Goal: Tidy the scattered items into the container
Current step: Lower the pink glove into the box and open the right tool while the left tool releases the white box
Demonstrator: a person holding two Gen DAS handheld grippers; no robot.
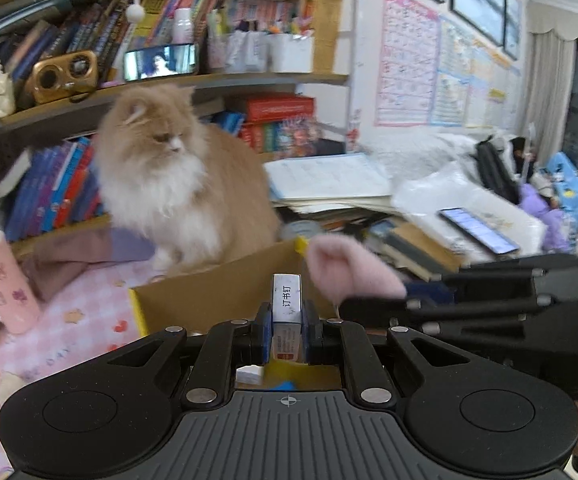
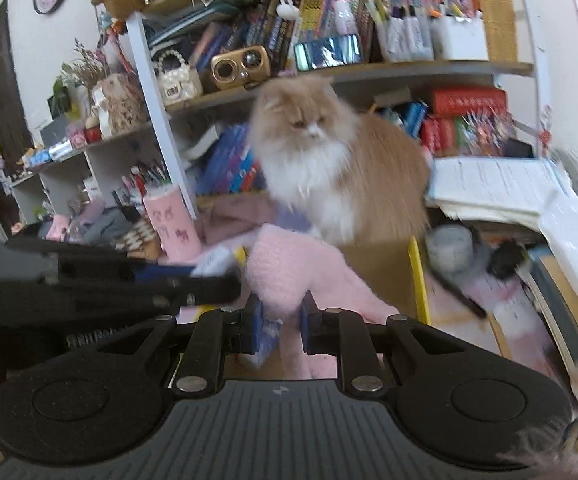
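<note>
My left gripper (image 1: 287,334) is shut on a small staple box (image 1: 287,300) with a white top and red end, held over the open cardboard box (image 1: 225,292) with yellow edges. My right gripper (image 2: 282,322) is shut on a fluffy pink sock (image 2: 289,272), also above the cardboard box (image 2: 385,268). The pink sock shows at the right of the left wrist view (image 1: 349,268), with the right gripper's black body behind it. The left gripper's black body crosses the left of the right wrist view (image 2: 129,280). Small white and blue items lie inside the box.
A fluffy orange and white cat (image 1: 177,176) sits right behind the box, facing it. A pink tube (image 1: 5,284) stands at the left on the pink tablecloth. Stacked papers, books and a phone (image 1: 479,230) lie at the right. Bookshelves fill the back.
</note>
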